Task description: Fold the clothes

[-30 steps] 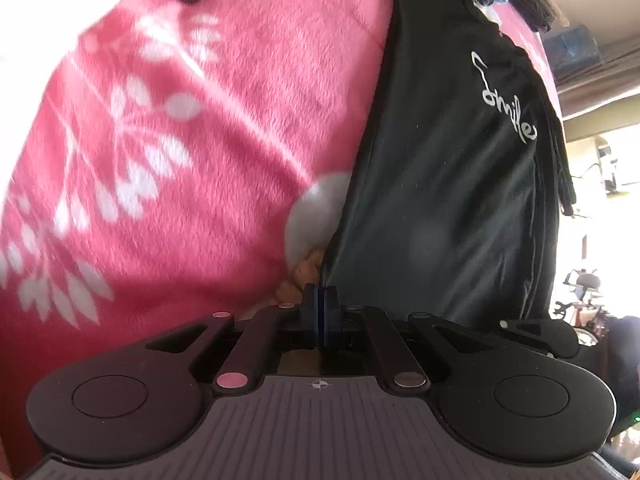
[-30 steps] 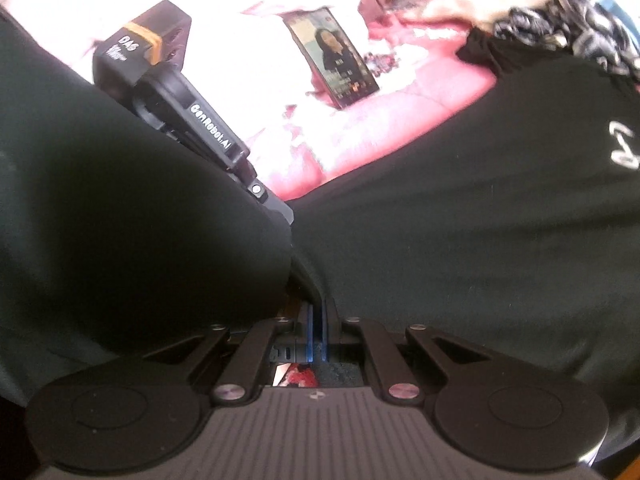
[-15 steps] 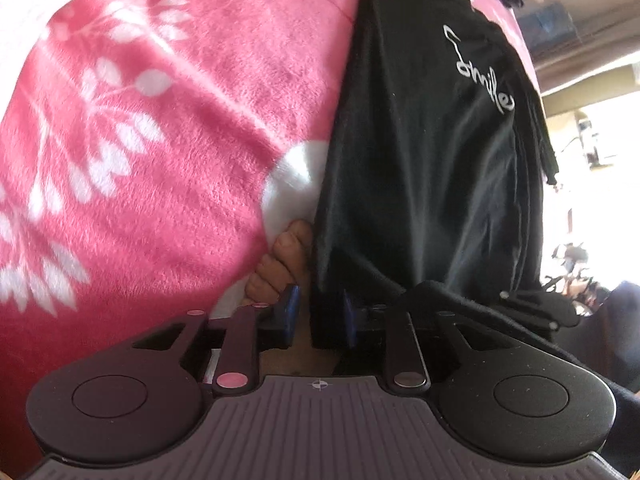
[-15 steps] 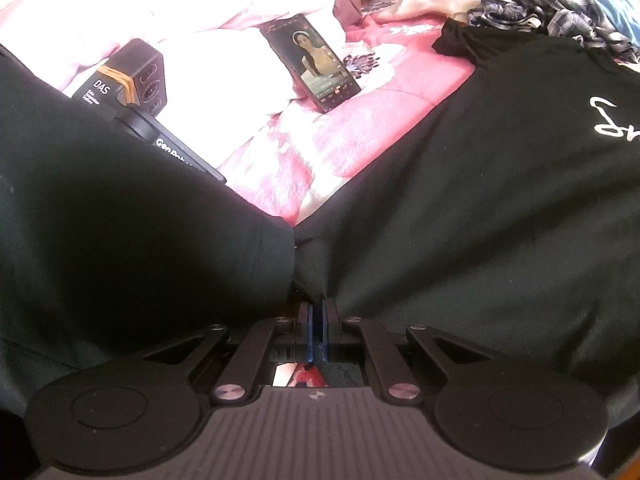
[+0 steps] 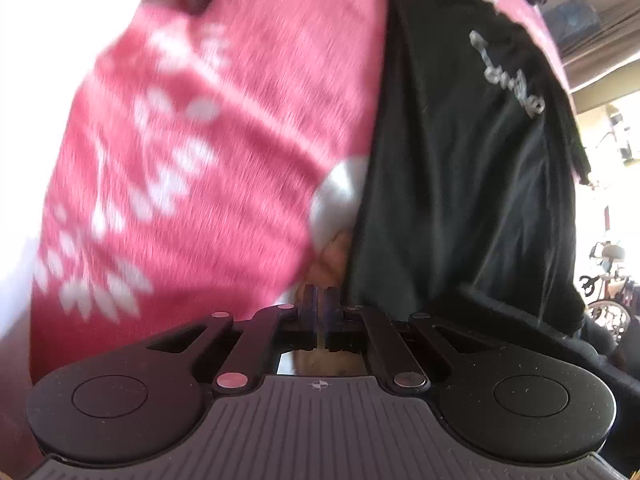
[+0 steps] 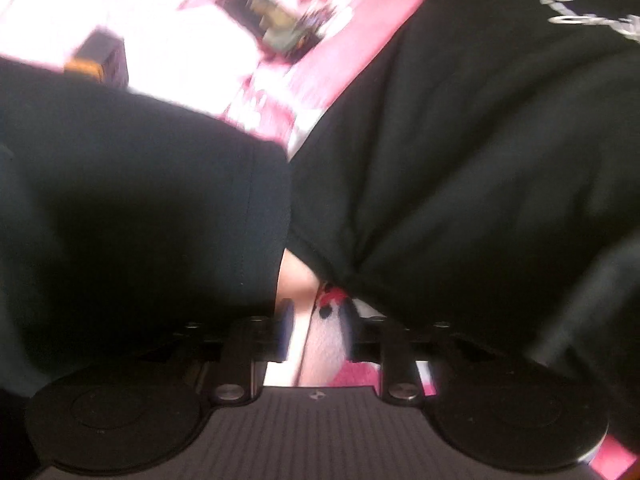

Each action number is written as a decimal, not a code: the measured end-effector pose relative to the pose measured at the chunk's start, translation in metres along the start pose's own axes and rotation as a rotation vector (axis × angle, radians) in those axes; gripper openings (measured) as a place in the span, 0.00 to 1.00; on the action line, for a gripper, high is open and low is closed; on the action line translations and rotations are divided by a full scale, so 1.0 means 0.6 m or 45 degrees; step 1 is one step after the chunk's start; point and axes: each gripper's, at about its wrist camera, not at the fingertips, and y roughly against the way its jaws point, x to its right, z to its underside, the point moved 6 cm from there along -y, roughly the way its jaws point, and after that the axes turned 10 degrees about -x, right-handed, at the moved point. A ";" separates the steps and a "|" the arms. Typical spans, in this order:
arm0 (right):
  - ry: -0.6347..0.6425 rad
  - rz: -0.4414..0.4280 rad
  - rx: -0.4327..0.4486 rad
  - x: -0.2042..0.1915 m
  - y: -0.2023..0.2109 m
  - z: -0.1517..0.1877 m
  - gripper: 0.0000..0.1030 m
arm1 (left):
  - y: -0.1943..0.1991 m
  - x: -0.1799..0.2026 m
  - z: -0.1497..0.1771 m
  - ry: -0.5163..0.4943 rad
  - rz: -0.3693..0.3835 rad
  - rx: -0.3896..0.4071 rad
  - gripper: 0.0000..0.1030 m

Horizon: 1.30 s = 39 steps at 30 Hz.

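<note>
On the bed, a black T-shirt point(image 5: 460, 184) with white script lettering lies over a pink floral blanket point(image 5: 208, 148). The left hand-held gripper point(image 5: 319, 300) sits at the shirt's near left edge with its jaws together; no cloth is visibly caught between them. The right hand-held gripper point(image 6: 316, 320) is opening at the hem, with only blanket showing in the gap. The garment is judged light, limp and non-slippery; it will sag and crease wherever unsupported. Take hold at hem corners or side seams, pinching both layers together. A phone point(image 6: 280, 28) lies beyond on the blanket.
</note>
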 end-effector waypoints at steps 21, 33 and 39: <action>-1.060 0.273 0.730 0.484 0.364 -0.077 0.47 | -0.094 0.335 -0.112 -0.925 -0.252 0.042 0.31; -1.486 0.296 1.024 0.664 0.329 -0.150 0.07 | -0.143 0.296 -0.080 -0.827 -0.228 0.037 0.31; -1.296 0.509 1.089 0.673 0.407 -0.181 0.00 | -0.137 0.282 -0.076 -0.822 -0.248 0.030 0.31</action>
